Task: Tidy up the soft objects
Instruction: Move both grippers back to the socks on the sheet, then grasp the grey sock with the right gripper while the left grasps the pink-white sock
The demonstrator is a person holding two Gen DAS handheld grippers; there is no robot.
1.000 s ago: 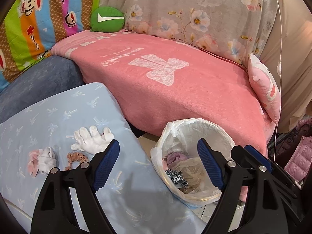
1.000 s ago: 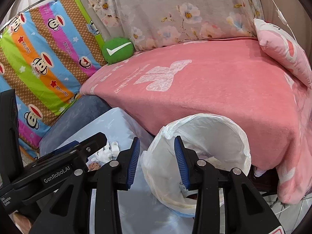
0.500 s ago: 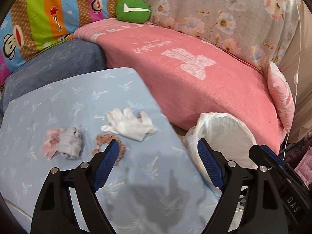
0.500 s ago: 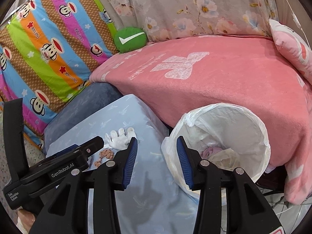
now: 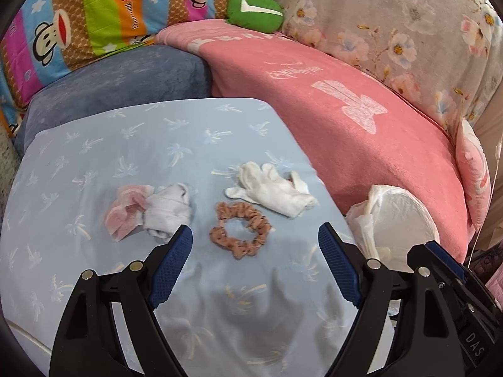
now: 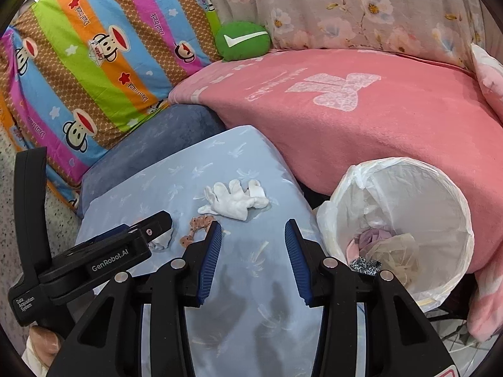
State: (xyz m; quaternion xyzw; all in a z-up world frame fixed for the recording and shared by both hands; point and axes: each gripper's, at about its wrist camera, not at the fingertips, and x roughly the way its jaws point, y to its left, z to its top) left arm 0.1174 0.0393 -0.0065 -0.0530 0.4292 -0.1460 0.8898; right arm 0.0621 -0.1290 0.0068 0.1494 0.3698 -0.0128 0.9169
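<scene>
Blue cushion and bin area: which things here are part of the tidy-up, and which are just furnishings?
Job items: white glove, brown scrunchie, pink-and-white socks, lined bin, both open grippers: left, right.

Lying about: green check-mark pillow, pink blanket, striped monkey quilt.

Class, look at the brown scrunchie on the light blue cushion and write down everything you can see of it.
The scrunchie is a ring of ruched, brownish-pink fabric with small dark dots, soft and gathered all round. It lies flat and loose on the light blue cushion, its hole showing the cloth beneath. The white glove lies just beyond it, the rolled socks beside it; whether any touch is unclear. The open left gripper frames it without touching. In the right wrist view it is partly hidden.
</scene>
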